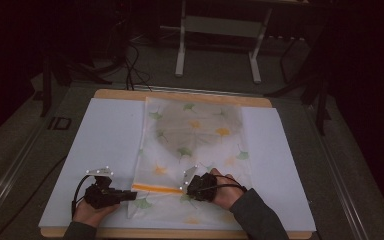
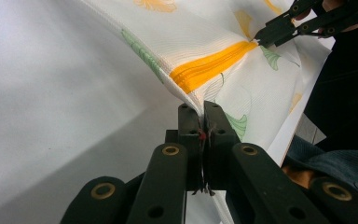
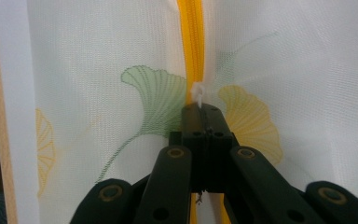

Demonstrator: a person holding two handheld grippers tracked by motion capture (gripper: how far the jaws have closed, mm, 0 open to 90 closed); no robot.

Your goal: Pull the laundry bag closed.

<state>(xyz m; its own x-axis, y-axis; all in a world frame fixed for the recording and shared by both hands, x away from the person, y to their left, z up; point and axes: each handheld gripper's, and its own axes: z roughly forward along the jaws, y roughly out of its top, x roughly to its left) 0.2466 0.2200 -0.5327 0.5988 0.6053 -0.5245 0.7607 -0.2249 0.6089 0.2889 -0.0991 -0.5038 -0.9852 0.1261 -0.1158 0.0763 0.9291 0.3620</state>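
Your left claw (image 2: 201, 122) sits closest, its jaws pressed together on the edge of the mesh bag (image 1: 195, 150), right at the end of the orange zipper (image 1: 156, 188). Your right claw (image 3: 204, 112) is pinched shut on the small white zipper pull (image 3: 198, 93) at the zipper's other end. Across the worktop (image 1: 105, 135), the bag lies flat at centre, white and sheer, printed with green and yellow ginkgo leaves; a grey bundle (image 1: 200, 125) shows through toward twelve o'clock. Its zipper runs crosswise at six o'clock.
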